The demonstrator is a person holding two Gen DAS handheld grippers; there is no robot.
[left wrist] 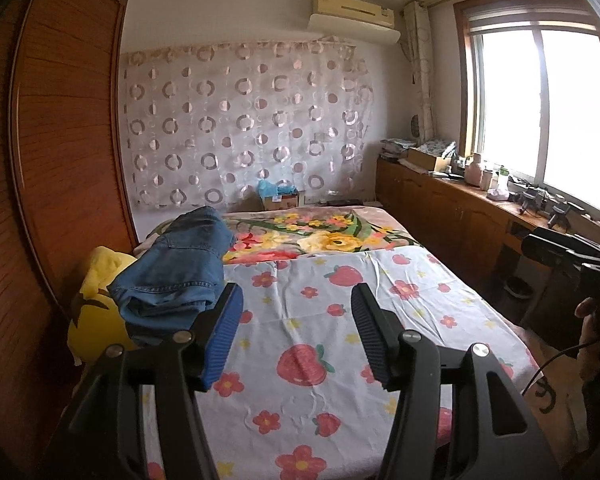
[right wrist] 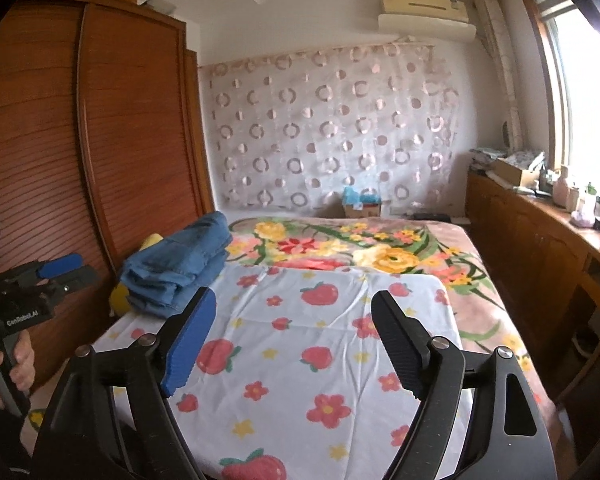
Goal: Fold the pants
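Blue denim pants [left wrist: 176,264] lie in a folded pile at the left side of the bed, partly on a yellow plush toy [left wrist: 94,308]; they also show in the right wrist view [right wrist: 180,268]. My left gripper [left wrist: 296,320] is open and empty, held above the strawberry-print sheet [left wrist: 340,340], just right of the pile. My right gripper [right wrist: 292,328] is open and empty above the same sheet [right wrist: 300,360]. The left gripper also shows at the left edge of the right wrist view [right wrist: 60,268], held in a hand.
A wooden wardrobe [left wrist: 60,140] stands close along the bed's left side. A floral blanket [left wrist: 320,236] covers the far half of the bed. A cluttered wooden counter [left wrist: 480,200] runs under the window on the right. A cardboard box [left wrist: 280,198] sits beyond the bed.
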